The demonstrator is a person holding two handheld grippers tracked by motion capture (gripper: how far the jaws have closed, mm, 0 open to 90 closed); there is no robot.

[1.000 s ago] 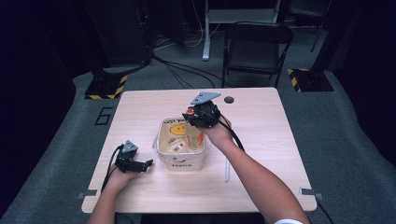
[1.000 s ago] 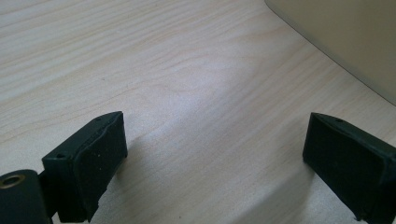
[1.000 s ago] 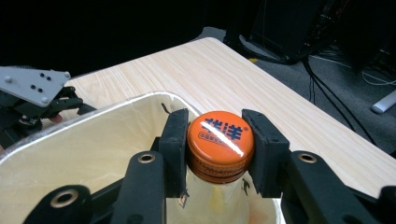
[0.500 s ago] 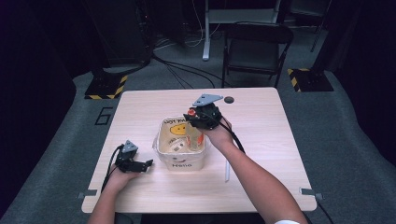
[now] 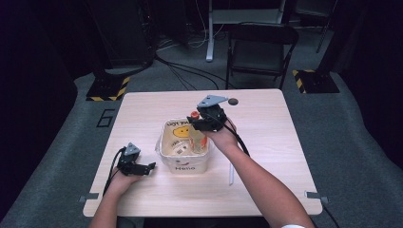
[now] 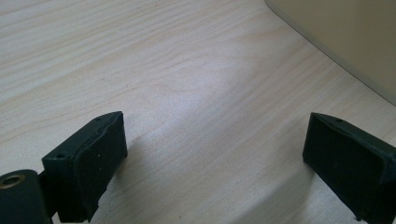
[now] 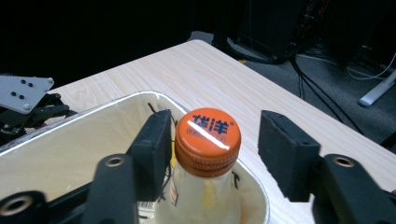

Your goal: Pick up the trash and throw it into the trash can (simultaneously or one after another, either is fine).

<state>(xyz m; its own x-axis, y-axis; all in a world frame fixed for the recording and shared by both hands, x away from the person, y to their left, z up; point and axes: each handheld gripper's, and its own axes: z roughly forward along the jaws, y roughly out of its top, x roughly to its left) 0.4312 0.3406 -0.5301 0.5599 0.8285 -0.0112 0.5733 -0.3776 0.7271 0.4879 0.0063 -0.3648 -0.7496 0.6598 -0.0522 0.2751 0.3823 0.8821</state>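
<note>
A: Bin contents?
B: Cream bin (image 5: 183, 167) mid-table holds an upright bottle (image 5: 197, 140) with orange cap (image 7: 208, 137), plus small items too blurred to tell.
A: Right gripper (image 7: 212, 140)?
B: Poised over the cap; jaws have just been opening, cap between them, right pad clear of it.
A: Left gripper (image 6: 212, 154)?
B: Low on the table (image 6: 154, 70), jaws spread, nothing between, bin just beside. A white stick (image 5: 231, 173) lies right of the bin.

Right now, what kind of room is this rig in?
Likely a lab or recording workspace: a wooden table on grey carpet, hazard-striped stand bases, loose floor cables and a folding chair behind.
</note>
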